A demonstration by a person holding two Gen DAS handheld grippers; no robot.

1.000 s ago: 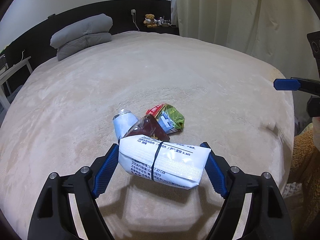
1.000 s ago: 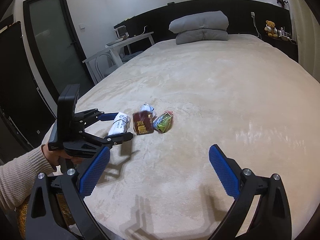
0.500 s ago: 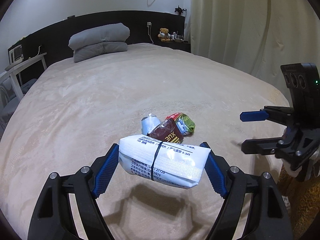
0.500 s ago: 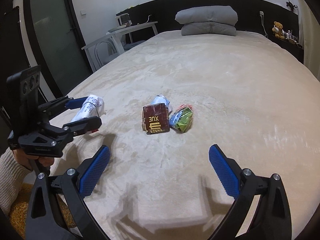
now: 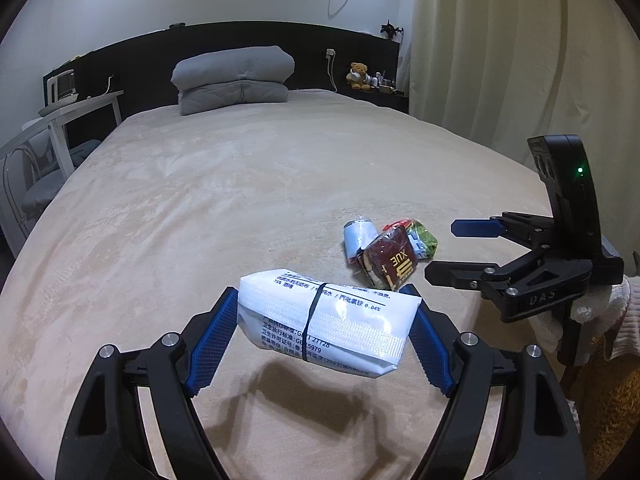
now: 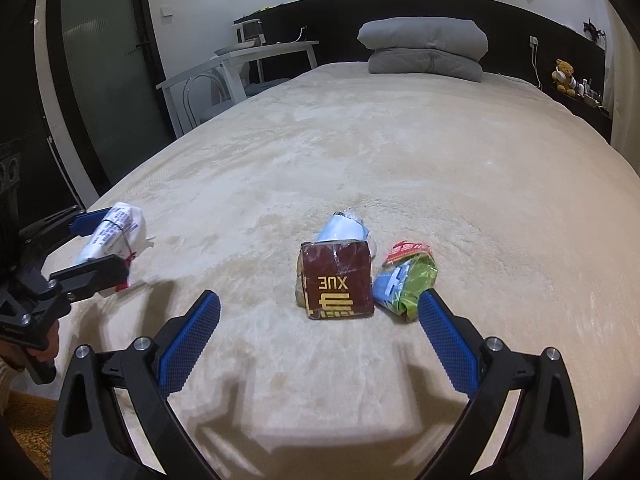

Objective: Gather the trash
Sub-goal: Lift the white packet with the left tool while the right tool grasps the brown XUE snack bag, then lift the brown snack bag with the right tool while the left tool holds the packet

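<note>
The white wipes packet point(image 5: 328, 320) is clamped crosswise between the blue pads of my left gripper point(image 5: 322, 338), lifted clear of the beige bedspread point(image 5: 200, 200) with its shadow beneath. The rest of the trash lies in a small heap on the bed, to the right and a little farther: a maroon carton point(image 6: 338, 280), a pale blue can point(image 6: 340, 230) touching its far side, and a green and red wrapper point(image 6: 406, 280) against its right edge. My right gripper point(image 6: 320, 330) is spread wide and empty, pointing down at the near side of that heap, the carton about centred between its pads. I judge one piece collected and the second pickup in hand. Next I would bring the right pads down around the carton and squeeze without scattering the can and wrapper.
</note>
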